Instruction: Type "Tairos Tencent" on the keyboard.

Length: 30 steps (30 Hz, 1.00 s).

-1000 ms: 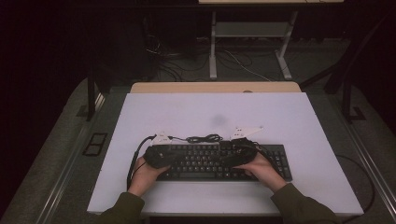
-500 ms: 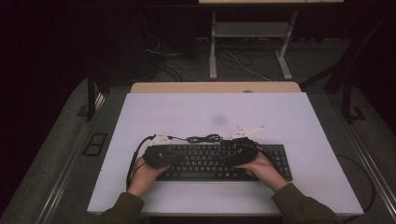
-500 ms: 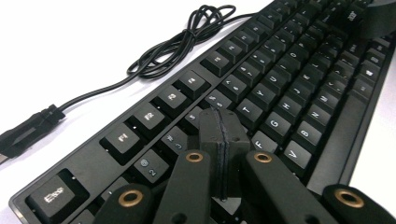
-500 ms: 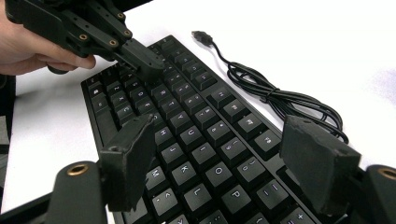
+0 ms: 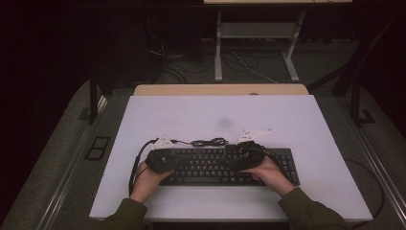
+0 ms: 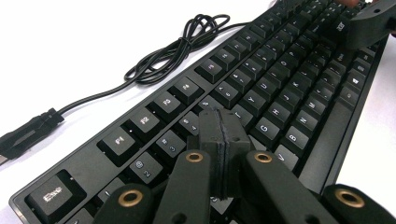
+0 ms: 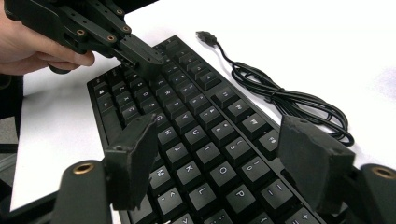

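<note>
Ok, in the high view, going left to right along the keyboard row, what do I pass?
Person's left hand → left gripper over the keyboard's left end → coiled cable behind the keys → right gripper → person's right hand.

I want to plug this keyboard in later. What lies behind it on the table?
Behind the keyboard its own black cable lies coiled on the white table, its plug loose at the end. Where the cable joins the keyboard is hidden by the right gripper.
</note>
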Available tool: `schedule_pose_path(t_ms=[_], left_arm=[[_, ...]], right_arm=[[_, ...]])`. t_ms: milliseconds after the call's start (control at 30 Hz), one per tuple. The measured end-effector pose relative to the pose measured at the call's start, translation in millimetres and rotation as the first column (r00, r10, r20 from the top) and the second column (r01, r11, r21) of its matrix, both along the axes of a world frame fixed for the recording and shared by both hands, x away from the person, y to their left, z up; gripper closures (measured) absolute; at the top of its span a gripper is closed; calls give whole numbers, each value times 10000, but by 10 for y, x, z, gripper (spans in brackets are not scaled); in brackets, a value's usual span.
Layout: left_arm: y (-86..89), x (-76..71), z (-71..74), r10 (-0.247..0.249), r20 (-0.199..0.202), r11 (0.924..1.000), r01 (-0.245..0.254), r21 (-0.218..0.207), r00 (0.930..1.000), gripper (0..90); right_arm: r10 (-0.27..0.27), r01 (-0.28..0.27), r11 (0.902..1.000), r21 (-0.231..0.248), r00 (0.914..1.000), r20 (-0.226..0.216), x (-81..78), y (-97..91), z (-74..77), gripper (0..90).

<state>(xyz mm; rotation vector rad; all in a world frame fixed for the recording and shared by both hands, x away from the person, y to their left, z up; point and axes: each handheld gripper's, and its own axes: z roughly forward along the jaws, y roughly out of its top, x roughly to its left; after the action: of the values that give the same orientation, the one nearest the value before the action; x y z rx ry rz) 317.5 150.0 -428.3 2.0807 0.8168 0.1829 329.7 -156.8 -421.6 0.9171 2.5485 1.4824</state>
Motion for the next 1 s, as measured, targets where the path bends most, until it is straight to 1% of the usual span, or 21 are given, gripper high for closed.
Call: schedule_pose_path(t_ms=[100,167,300,433,600,733,833,900,967,1000], left_arm=[[7,-13,16,2,67,10000,-2,-58,10000,888],[9,-24,26,42,63,9999,-41,-97,10000,862],[7,-42,39,53,136,10000,-51,-82,9999,818],[4,-52,51,152,235,9998,-149,-114,9996,746],[-8,-57,55,242,232,9996,-240,-126,9994,629],[-14,-59,57,273,220,9995,-270,-141,9994,557],[-14,-64,53,310,247,9994,-305,-166,9992,523],[-11,-74,53,339,263,9993,-335,-147,9991,509],[1,-84,50,342,279,9993,-339,-137,9990,488],[4,-94,45,370,224,9991,-365,-198,9991,481]], right_arm=[[68,-68,10000,-20,10000,26,-8,5,1,327],[82,-82,10000,30,10000,-15,-18,9,7,353],[241,-241,9997,68,9997,-11,-39,23,10,447],[531,-531,9986,10,9986,-55,-67,63,-1,561],[877,-879,9960,-125,9960,-153,-90,122,-27,682],[1145,-1148,9932,-170,9932,-208,-103,157,-44,791],[1330,-1336,9908,-202,9906,-313,-103,175,-55,854],[1467,-1474,9888,-217,9886,-332,-100,190,-65,887],[1615,-1625,9864,-237,9861,-400,-100,211,-74,892],[1691,-1704,9850,-274,9846,-450,-101,225,-77,893]])
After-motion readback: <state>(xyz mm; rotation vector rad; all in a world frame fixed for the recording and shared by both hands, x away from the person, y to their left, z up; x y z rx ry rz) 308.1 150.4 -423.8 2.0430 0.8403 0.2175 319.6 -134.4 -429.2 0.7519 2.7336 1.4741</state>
